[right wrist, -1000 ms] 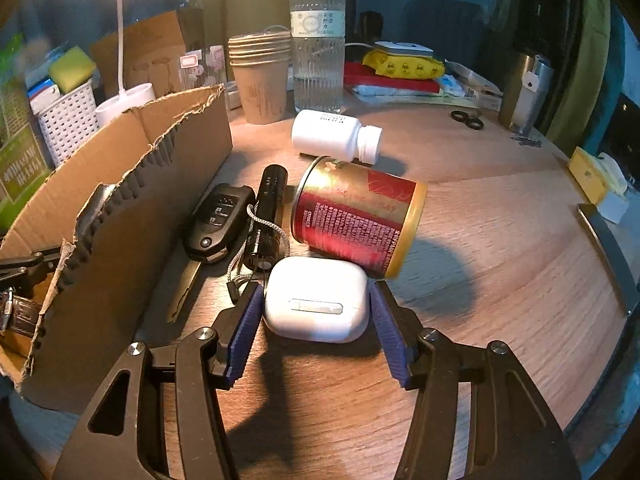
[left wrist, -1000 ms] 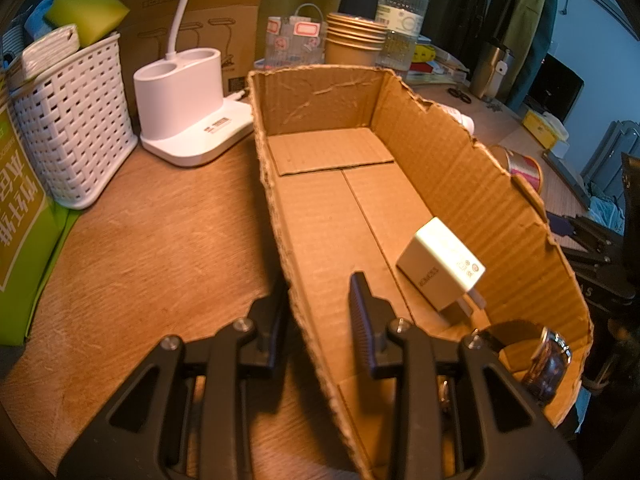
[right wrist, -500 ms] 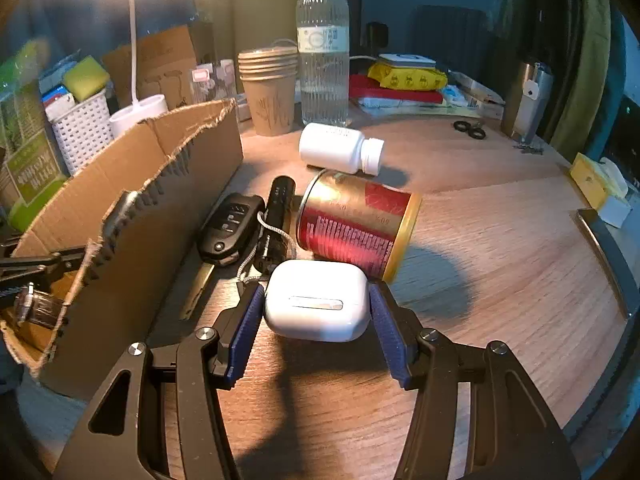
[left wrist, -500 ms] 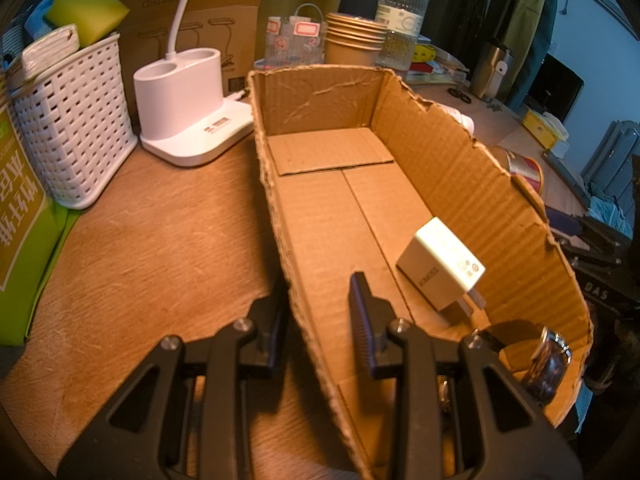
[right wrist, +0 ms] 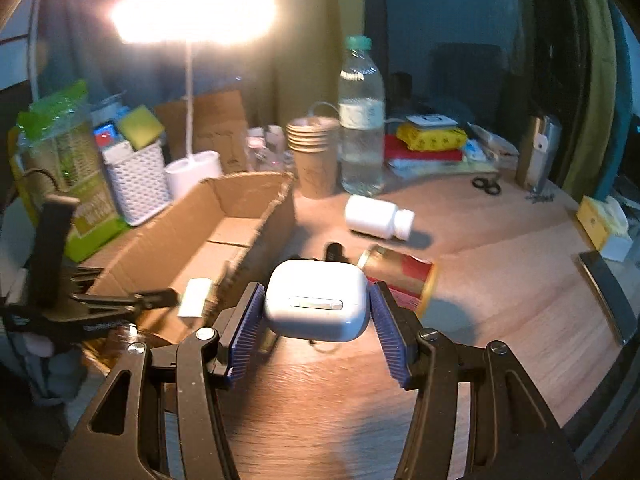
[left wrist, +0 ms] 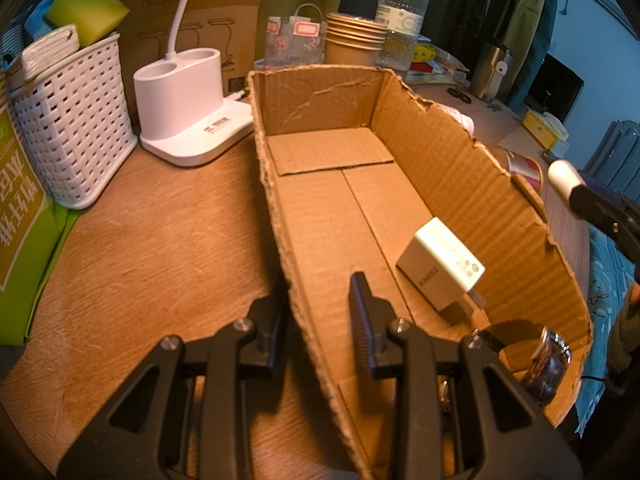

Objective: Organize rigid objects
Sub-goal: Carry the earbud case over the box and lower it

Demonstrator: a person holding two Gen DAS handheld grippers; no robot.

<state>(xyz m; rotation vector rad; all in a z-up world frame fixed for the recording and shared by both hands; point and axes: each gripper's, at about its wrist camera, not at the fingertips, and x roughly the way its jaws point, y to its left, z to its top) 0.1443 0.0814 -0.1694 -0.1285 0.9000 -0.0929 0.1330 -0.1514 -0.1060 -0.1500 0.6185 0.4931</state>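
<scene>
My right gripper [right wrist: 316, 312] is shut on a white earbuds case [right wrist: 317, 300] and holds it well above the table, beside the near end of the open cardboard box [right wrist: 240, 216]. My left gripper [left wrist: 320, 300] straddles the box's left wall [left wrist: 276, 208], one finger outside and one inside, holding the wall. In the box lie a white charger plug [left wrist: 440, 268] and a wristwatch [left wrist: 548, 360]. A red can [right wrist: 400, 280], a white pill bottle [right wrist: 376, 216] and a black flashlight [right wrist: 334, 250] lie on the table right of the box.
A white lamp base [left wrist: 188, 108], a white basket [left wrist: 68, 120] and a green package [left wrist: 20, 232] stand left of the box. Paper cups [right wrist: 312, 156] and a water bottle [right wrist: 360, 120] stand behind it. Scissors [right wrist: 486, 186] lie far right.
My right gripper has lifted the earbuds case off the table and moved it up and left toward the box. The left gripper and the box have not moved.
</scene>
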